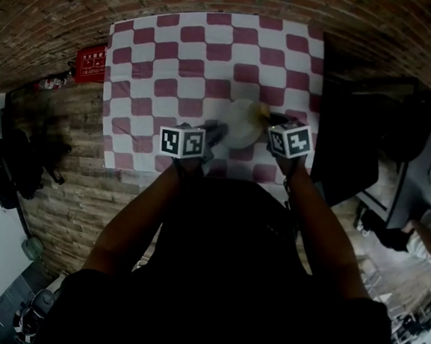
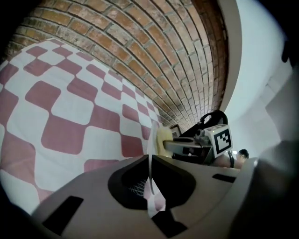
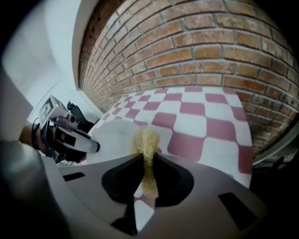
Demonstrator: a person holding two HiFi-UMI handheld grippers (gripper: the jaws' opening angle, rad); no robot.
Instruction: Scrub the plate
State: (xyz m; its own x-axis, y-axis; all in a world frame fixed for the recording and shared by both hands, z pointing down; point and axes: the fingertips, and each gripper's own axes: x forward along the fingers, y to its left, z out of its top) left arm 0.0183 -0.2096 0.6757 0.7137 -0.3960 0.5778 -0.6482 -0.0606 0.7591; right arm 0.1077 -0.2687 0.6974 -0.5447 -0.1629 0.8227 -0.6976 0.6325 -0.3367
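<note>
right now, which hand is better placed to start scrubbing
Right. The right gripper is shut on the sponge, which sits at the plate, while the left gripper is shut on the plate's rim, holding it up.

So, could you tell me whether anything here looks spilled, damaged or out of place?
Nothing stands out. The left gripper is shut on the white plate at its rim, the right gripper is shut on the yellow sponge by the plate, and the checked tablecloth shows no spill.
</note>
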